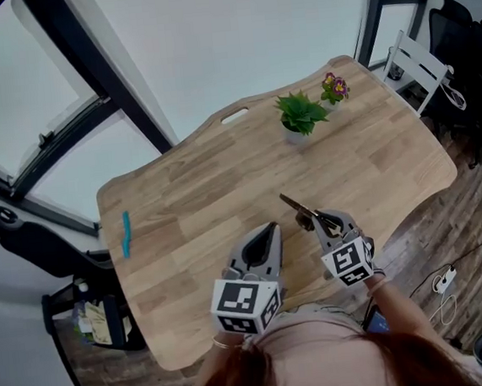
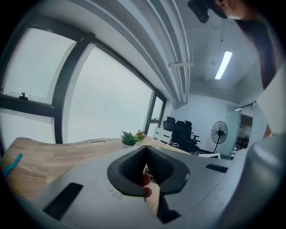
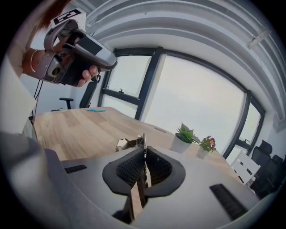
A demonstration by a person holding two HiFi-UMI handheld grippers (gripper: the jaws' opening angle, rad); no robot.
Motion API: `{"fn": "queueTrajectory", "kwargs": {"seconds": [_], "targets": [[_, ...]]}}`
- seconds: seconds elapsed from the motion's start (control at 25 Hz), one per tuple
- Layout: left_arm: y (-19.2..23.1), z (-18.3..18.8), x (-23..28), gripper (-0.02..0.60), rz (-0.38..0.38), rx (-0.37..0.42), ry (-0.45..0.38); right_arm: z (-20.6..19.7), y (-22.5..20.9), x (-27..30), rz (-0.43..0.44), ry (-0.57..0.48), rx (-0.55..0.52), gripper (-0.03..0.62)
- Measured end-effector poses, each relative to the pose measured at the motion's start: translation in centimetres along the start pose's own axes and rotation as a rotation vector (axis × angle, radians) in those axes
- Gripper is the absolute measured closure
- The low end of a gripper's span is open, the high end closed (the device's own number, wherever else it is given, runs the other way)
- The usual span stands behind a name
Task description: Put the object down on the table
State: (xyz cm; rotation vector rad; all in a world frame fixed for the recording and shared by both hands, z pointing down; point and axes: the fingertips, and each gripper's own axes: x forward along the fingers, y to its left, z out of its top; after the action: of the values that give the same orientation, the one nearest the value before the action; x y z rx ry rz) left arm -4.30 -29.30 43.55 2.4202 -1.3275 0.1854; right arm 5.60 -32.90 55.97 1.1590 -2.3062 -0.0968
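1. Far left: a blue item (image 1: 126, 233) lies on the table (image 1: 189, 184), well apart from both grippers. No interference is expected from it.

2. Left gripper (image 1: 270, 227): its jaws are seen pressed together with nothing between them. It is held just beside the right gripper. If the two are brought closer during lowering, the carried piece may be knocked or its path blocked.

3. Right gripper (image 1: 317, 220): its jaws are clamped on a thin object (image 1: 296, 206), which juts forward past the tips. The object is judged to be held above the near part of the table, not resting on it.
   - If the jaws are opened at this height, the object will be dropped and may bounce or skid.
   - If the long end is lowered first, it may dig in and twist in the narrow grip.
   - The near table edge is close, so a release made too far back may let the object fall to the floor.

4. Right and beyond: a potted plant (image 1: 301, 116) and a flower pot (image 1: 334, 90) stand well apart, so contact is unlikely unless a long forward reach is made.
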Motion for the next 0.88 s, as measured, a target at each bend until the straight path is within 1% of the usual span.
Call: {"fn": "queueTrajectory", "kwargs": {"seconds": [0.44, 0.88], "targets": [[1.9, -0.6, -0.3, 0.580, 0.019, -0.013, 0.016, -2.9, 1.2, 2.4, 0.027, 0.072, -0.042, 0.586], [2.4, -1.2, -0.4, 0.580, 0.024, -0.017, 0.039, -5.1, 1.6, 4.1, 0.037, 0.116, -0.076, 0.586]]}}
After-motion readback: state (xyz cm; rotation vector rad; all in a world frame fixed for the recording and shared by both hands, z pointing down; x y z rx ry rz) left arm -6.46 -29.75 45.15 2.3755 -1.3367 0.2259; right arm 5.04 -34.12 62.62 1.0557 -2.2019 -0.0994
